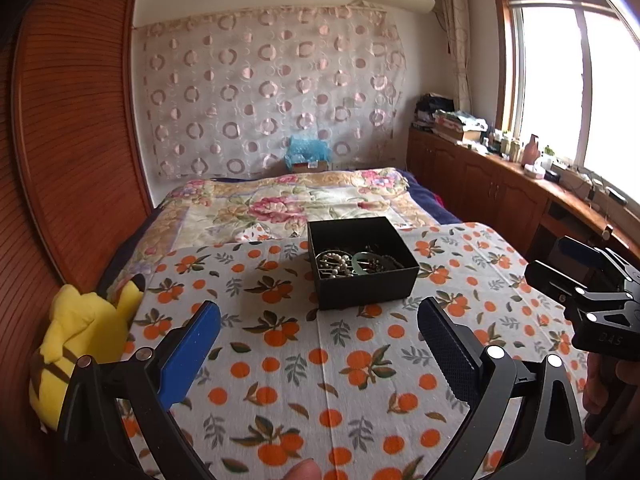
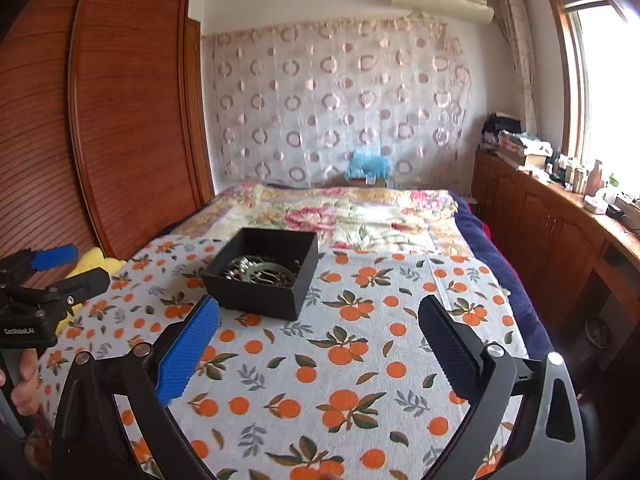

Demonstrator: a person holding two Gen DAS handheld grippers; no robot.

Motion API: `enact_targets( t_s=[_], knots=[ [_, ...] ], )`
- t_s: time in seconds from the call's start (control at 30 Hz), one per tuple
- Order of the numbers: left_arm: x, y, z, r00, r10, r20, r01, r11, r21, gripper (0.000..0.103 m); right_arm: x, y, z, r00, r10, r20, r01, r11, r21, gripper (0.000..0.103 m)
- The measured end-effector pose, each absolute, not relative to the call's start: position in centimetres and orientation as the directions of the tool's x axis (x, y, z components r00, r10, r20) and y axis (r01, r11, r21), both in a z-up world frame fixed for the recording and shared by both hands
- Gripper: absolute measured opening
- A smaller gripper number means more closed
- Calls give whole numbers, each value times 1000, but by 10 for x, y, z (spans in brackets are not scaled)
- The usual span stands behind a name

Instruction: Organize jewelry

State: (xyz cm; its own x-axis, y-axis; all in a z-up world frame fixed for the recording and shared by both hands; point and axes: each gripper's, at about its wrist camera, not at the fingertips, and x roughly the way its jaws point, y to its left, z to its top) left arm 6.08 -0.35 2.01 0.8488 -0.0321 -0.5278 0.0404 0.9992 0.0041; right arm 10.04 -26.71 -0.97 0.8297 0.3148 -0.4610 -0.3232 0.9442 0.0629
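The right hand-held gripper [image 2: 319,334] stands wide open, nothing between its blue pads, above an orange-print cloth [image 2: 320,380] on the bed. Beyond its left finger, an open black box [image 2: 262,276] holds tangled jewelry [image 2: 262,271]. The left hand-held gripper [image 2: 76,265] shows at the left edge, jaws apart.

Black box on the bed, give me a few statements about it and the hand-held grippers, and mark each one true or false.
1. The black box holds jewelry, including a pearl strand and a green bangle. True.
2. The box has its lid on. False: it is open-topped, no lid in view.
3. The left hand-held gripper is open and empty. True.
4. The right hand-held gripper grips a necklace. False: open, nothing between its fingers.
5. The box sits on the orange-print cloth. True.
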Motion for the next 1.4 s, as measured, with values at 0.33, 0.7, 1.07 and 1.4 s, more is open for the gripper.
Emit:
enact_targets(
  t_s=[0.33, 0.7, 1.07, 1.4],
  knots=[
    [40, -10, 31, 868, -23, -496, 34, 999, 13, 95, 68, -269, 8, 849, 331, -412, -337, 940, 61, 100],
    [27, -13, 35, 879, -27, -476, 32, 999, 3, 95, 61, -271, 11, 854, 328, -403, -333, 941, 61, 100],
    [24, -12, 38, 884, -38, -466, 40, 999, -6, 95, 60, -273, 10, 854, 329, -403, -333, 941, 62, 100],
    [22, -13, 40, 886, -38, -462, 40, 999, -7, 95, 56, -272, 9, 852, 332, -404, -335, 940, 66, 100]
  ],
)
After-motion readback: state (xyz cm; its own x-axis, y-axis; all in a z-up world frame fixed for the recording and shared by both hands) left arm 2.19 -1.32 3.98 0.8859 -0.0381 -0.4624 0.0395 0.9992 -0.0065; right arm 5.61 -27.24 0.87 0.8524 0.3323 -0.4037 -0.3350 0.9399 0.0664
